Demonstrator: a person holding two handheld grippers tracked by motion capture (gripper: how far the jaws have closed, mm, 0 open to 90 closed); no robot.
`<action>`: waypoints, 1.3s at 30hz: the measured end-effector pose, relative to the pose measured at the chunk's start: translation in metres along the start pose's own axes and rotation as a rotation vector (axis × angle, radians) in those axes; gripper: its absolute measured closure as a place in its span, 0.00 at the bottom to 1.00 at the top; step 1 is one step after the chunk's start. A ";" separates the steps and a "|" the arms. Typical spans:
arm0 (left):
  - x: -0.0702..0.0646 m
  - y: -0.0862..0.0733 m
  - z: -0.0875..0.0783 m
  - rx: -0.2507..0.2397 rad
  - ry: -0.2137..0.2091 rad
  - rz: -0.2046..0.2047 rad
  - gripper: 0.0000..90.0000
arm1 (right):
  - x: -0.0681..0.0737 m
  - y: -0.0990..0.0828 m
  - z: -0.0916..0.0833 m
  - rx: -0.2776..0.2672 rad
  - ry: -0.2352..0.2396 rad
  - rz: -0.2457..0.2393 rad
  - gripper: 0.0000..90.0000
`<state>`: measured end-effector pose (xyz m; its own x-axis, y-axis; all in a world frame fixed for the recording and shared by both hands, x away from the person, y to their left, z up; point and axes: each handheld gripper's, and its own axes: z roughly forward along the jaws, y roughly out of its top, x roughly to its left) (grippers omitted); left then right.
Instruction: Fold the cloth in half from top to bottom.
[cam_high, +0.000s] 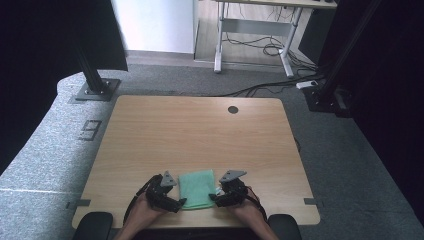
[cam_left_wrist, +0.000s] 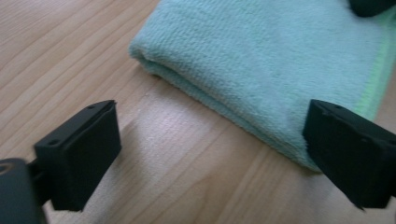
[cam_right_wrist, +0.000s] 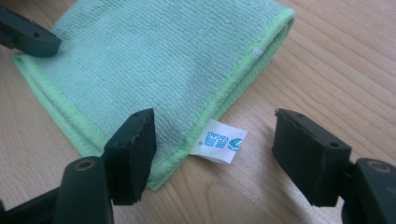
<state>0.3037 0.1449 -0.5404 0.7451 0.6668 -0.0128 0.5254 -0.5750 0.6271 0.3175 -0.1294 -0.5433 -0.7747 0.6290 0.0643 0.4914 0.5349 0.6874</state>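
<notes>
A folded light green cloth (cam_high: 197, 189) lies flat on the wooden table (cam_high: 200, 130) near its front edge. My left gripper (cam_high: 176, 202) sits at the cloth's left side, open, with one jaw over the cloth's (cam_left_wrist: 280, 60) near edge and the other over bare wood. My right gripper (cam_high: 214, 199) sits at the cloth's right side, also open. Its jaws straddle the cloth's (cam_right_wrist: 154, 65) hemmed edge and a small white label (cam_right_wrist: 218, 141) sticking out of it. Nothing is held between either pair of jaws.
A dark round hole (cam_high: 233, 109) marks the table's far side. Grey carpet (cam_high: 45, 145) surrounds the table. Black frame posts (cam_high: 92, 75) stand at the back left and back right, and a white desk with cables (cam_high: 255, 45) stands behind.
</notes>
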 end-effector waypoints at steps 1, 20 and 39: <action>0.000 0.000 0.001 0.000 0.010 0.001 0.02 | 0.000 0.000 0.000 0.001 -0.001 -0.001 0.34; 0.028 0.009 0.016 -0.040 0.029 -0.073 0.00 | -0.011 0.005 0.010 -0.014 -0.071 0.033 0.19; 0.054 0.033 0.036 -0.052 0.056 -0.099 0.00 | -0.044 0.019 0.023 -0.050 -0.110 0.074 0.18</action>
<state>0.3759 0.1448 -0.5486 0.6661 0.7450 -0.0341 0.5720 -0.4811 0.6644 0.3696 -0.1339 -0.5499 -0.6871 0.7255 0.0385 0.5234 0.4575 0.7188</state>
